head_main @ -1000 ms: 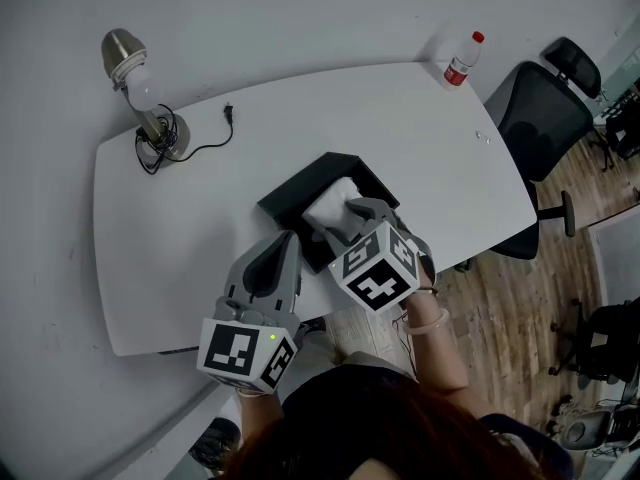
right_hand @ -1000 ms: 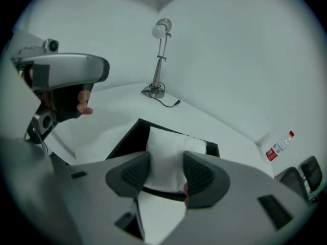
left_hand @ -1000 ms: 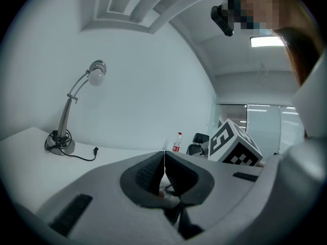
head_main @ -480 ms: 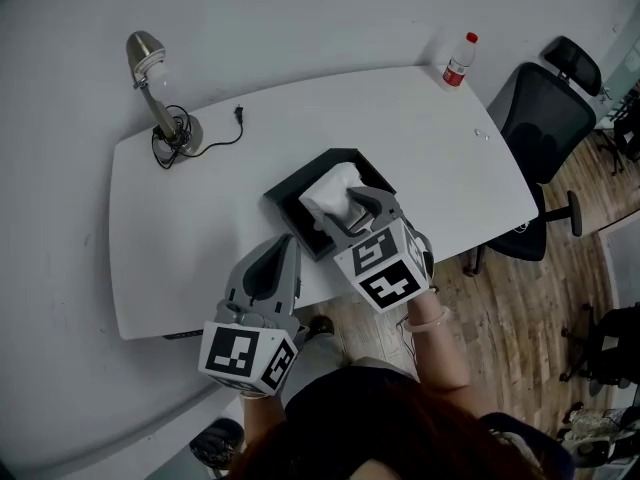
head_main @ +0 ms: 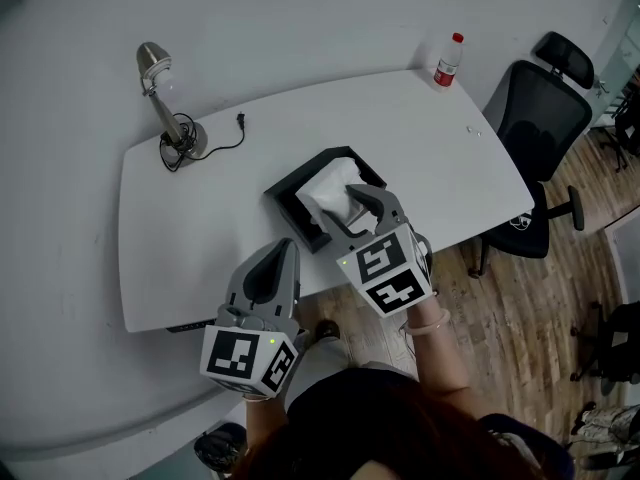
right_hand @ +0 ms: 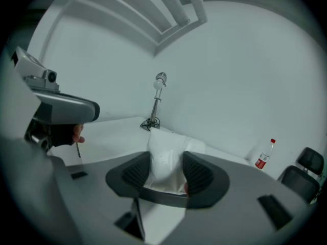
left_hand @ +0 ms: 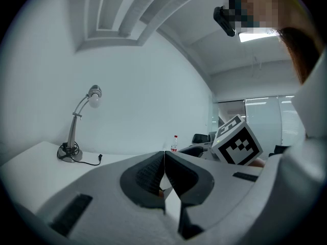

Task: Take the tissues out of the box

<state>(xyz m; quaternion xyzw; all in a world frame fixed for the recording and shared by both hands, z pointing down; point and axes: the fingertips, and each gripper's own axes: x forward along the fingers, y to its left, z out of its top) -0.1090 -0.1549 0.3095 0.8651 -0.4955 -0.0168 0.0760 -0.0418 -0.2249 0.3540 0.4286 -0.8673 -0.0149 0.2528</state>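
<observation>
One grey right gripper (head_main: 358,200) pinching a white wad of paper tissues (head_main: 328,190) in the black rectangular box (head_main: 288,193), near the white table's (head_main: 200,228) front edge, grey left gripper (head_main: 283,244) pressed together, empty, over that edge.

On the white tabletop (head_main: 200,228) a black box (head_main: 288,203) lies open with white tissues (head_main: 330,190) standing up out of it, and the right tool (head_main: 350,214) reaches over the near side of the box with one jaw on each side of the tissues. The left tool (head_main: 283,251) is left of the box and nearer to the person, apart from it, its jaws meeting in one point. Behind the box to the left stands a desk lamp (head_main: 160,93), behind it to the right a bottle with a red cap (head_main: 446,63), and right of the box, off the tabletop, a black office chair (head_main: 545,118).
</observation>
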